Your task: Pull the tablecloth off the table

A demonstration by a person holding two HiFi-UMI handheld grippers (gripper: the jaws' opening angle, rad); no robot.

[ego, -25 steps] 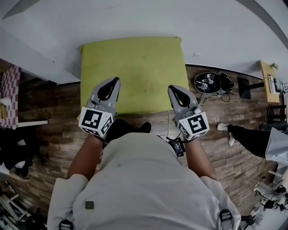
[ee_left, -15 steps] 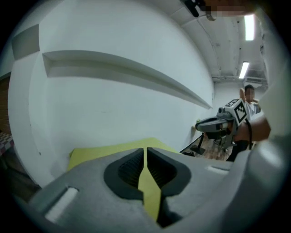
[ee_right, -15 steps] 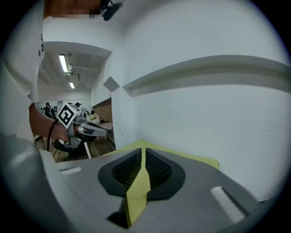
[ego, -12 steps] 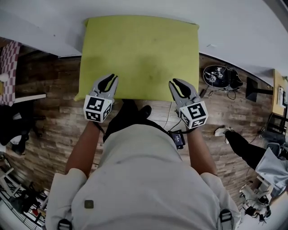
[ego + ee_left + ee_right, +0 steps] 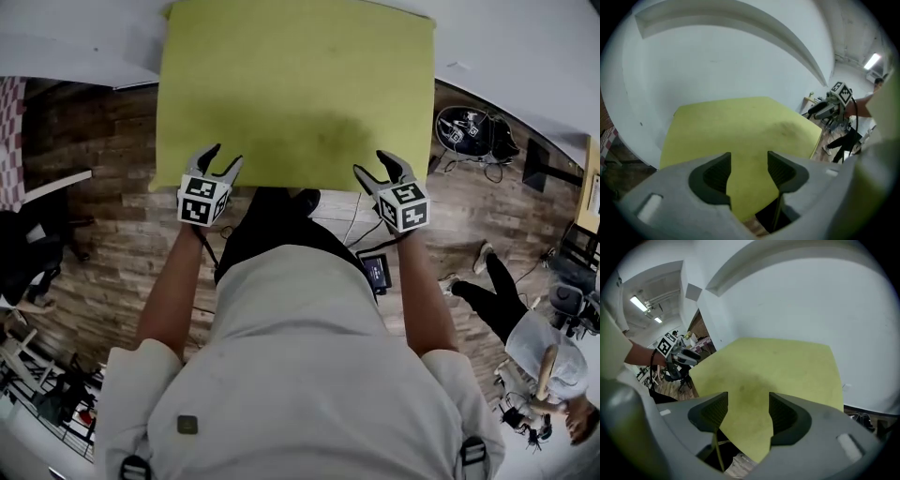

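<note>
- One yellow-green tablecloth lies spread flat over the table. It hides the whole top, and its far edge is close to a white wall.
- The cloth's surface carries a faint dark smudge near the middle and holds nothing else.
- Two hand-held grippers meet the cloth's near edge, one toward each near corner.
- The left gripper is at the near left corner. Its two jaws are opening, and in its own view the cloth's edge shows in the gap between the ribbed pads, which do not press on it.
- The right gripper is at the near right corner. Its two jaws are also opening, with the cloth's edge in the gap and no grip on it.
- Each gripper carries one cube with black-and-white square markers, two cubes in all.
- The person holding the grippers stands at the table's near side in a pale top, both forearms reaching forward.
- Wooden plank floor runs around the table.
- One second person in dark trousers is on the floor at the right.
</note>
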